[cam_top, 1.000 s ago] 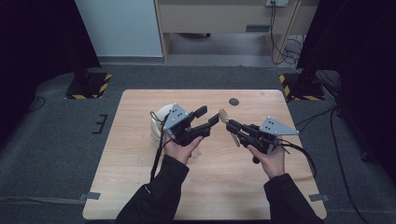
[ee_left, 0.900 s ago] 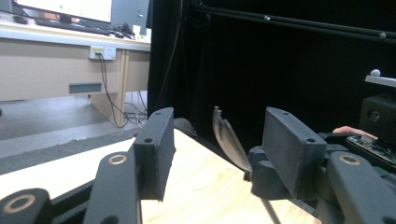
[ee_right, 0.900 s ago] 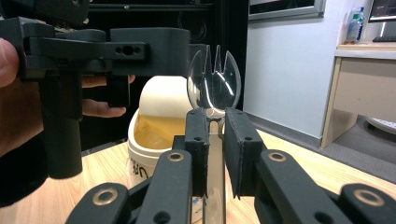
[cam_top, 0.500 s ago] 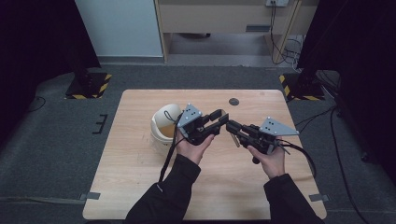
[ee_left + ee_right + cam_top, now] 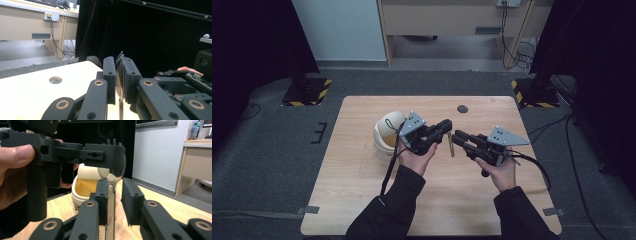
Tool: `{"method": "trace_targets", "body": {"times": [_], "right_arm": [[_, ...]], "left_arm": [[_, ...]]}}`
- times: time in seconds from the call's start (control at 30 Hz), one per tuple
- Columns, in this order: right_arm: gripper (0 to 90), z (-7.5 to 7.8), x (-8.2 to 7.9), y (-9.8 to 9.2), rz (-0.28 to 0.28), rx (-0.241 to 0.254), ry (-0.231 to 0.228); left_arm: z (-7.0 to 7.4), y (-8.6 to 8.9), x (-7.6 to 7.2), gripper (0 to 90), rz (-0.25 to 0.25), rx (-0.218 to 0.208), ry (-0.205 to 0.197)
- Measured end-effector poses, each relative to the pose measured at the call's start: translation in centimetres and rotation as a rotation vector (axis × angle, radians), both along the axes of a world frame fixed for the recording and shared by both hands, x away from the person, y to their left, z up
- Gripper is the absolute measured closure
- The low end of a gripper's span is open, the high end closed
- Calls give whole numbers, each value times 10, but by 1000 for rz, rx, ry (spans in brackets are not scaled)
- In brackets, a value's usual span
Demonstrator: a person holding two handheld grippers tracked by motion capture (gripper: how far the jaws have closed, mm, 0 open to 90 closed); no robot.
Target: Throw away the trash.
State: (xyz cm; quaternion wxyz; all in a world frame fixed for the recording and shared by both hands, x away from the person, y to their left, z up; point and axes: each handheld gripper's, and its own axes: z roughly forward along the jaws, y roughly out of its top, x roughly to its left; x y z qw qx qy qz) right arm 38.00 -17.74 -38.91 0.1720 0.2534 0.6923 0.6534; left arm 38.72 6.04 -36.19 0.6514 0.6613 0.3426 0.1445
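A thin spoon (image 5: 451, 146) hangs over the middle of the wooden table (image 5: 362, 200), between the two grippers. My left gripper (image 5: 445, 125) is shut on its upper end; the left gripper view shows its clear edge (image 5: 120, 56) pinched between the jaws. In the right gripper view the spoon's bowl (image 5: 111, 176) sits under the left gripper (image 5: 116, 157), and the handle runs down between the parted jaws of my right gripper (image 5: 115, 182). The right gripper (image 5: 457, 135) is open, its tips facing the left one. A cream bowl (image 5: 387, 132) with a yellow inside (image 5: 86, 185) lies tipped behind the left hand.
A small round hole (image 5: 462, 108) is set in the table's far side, also seen as a hole (image 5: 55, 80) in the left gripper view. Cables trail from both grippers. Dark curtains, a desk and floor weights surround the table.
The left gripper swung right from beside the bowl and shut on the spoon's top. The spoon now hangs down between the grippers; the right hand barely moved.
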Motion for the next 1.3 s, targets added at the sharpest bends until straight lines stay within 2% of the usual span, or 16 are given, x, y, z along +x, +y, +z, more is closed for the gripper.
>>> {"method": "trace_targets", "body": {"times": [0.1,0.23,0.37,0.47,0.5,0.53,0.63,0.73,0.77,0.83,0.87,0.9,0.97,1.0,1.07,1.3], "right_arm": [[683,1,1,-5,-15,22,12],[602,-4,4,-16,-51,23,35],[489,-16,7,-29,-103,-16,69],[386,-28,8,-40,-135,-42,107],[386,-28,8,-40,-135,-42,107],[366,-37,7,-48,-161,-65,124],[340,-50,6,-60,-197,-90,156],[321,-59,4,-66,-219,-120,177],[315,-69,2,-72,-236,-158,198],[311,-74,1,-74,-245,-175,213],[297,-85,0,-77,-256,-211,242],[297,-85,0,-77,-256,-211,242],[282,-98,2,-79,-262,-286,282],[281,-101,2,-79,-261,-301,290],[278,-103,4,-78,-256,-316,294],[279,-107,6,-76,-254,-334,287]], "left_arm": [[3,9,-2,825,10,8,-22],[8,24,-5,825,29,11,-47],[12,36,-8,825,41,18,-74],[16,55,-12,824,61,43,-100],[16,55,-12,824,61,43,-100],[18,66,-14,824,74,46,-112],[21,81,-17,824,93,45,-133],[22,89,-18,824,101,46,-146],[23,93,-19,824,106,52,-150],[24,101,-20,824,118,52,-157],[24,106,-20,824,128,47,-162],[24,106,-20,824,128,47,-162],[24,111,-20,824,141,56,-177],[24,111,-20,824,141,56,-177],[23,114,-16,824,148,84,-194],[13,117,-6,824,163,118,-199]]}}
